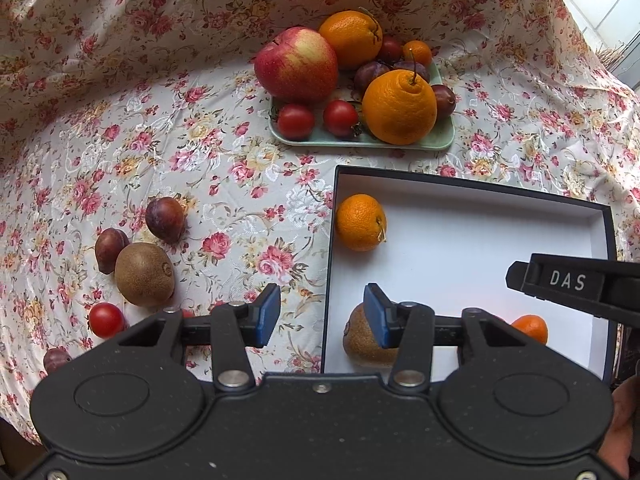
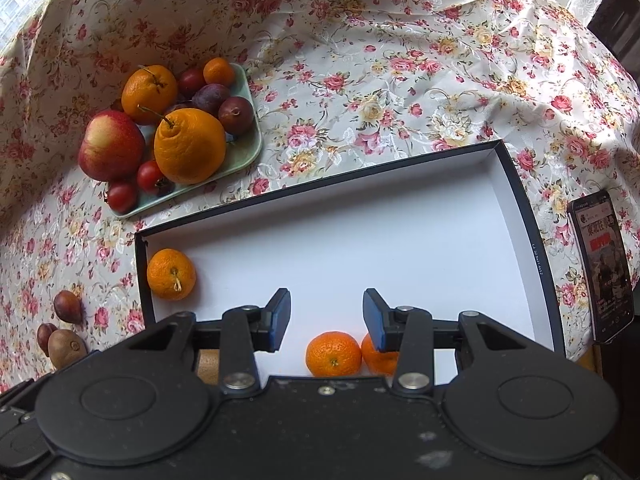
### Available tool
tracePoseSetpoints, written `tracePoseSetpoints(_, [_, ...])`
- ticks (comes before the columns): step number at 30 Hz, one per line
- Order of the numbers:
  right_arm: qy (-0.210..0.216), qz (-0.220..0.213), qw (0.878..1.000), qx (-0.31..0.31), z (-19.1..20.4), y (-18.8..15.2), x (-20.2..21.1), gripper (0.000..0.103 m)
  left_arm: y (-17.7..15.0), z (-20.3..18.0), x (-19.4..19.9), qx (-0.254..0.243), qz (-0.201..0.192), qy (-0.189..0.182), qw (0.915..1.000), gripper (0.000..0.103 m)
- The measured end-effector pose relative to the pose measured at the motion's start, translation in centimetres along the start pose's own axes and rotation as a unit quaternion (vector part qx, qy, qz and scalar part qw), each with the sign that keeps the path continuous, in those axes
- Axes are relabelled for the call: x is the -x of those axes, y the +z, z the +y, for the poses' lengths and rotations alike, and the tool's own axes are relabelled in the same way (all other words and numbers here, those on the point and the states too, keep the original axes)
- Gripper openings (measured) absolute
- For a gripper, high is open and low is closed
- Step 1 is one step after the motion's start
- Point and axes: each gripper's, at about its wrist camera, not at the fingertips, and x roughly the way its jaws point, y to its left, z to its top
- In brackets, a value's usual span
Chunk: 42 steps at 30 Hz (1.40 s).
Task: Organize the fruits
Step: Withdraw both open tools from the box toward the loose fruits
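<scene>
My left gripper stands open and holds nothing, hanging over the left wall of the white box. In the box lie a kiwi, partly behind my right pad, a mandarin in the far left corner and another mandarin at the near right. My right gripper is open over the box with nothing in it, just above two mandarins. On the cloth to the left lie a kiwi, two plums and a tomato.
A green tray at the back holds an apple, oranges, plums and tomatoes. A phone lies to the right of the box. One black finger of my right gripper reaches in over the box. A floral cloth covers the table.
</scene>
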Motion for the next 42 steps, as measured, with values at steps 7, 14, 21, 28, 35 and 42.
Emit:
tracePoseSetpoints(7, [-0.006,0.006,1.000,0.013,1.4,-0.2,-0.3,0.043,0.2,1.9,0.4,0.014,0.001,0.000,0.9999,0.055])
tracePoseSetpoints(14, [0.000,0.012,1.000,0.022,2.8,-0.5,-0.2,0.043,0.4,3.7,0.5,0.027,0.004,0.006,0.9996,0.055])
tracePoseSetpoints(21, [0.010,0.020,0.999,0.041,4.9,-0.8,-0.1,0.043,0.0,5.9,0.0,0.040,0.016,0.016,0.9990,0.055])
tracePoseSetpoints(28, [0.028,0.028,0.996,0.076,7.9,-1.5,0.1,0.043,-0.3,9.0,-0.1,0.065,0.023,0.024,0.9973,0.055])
tracePoseSetpoints(35, [0.025,0.033,0.989,0.141,12.5,-2.9,-0.1,0.043,-0.2,12.4,-0.1,0.097,0.028,0.032,0.9944,0.055])
tracePoseSetpoints(42, [0.003,0.026,0.975,0.223,17.3,-4.1,0.3,0.043,-0.3,15.4,0.0,0.113,0.031,0.042,0.9922,0.055])
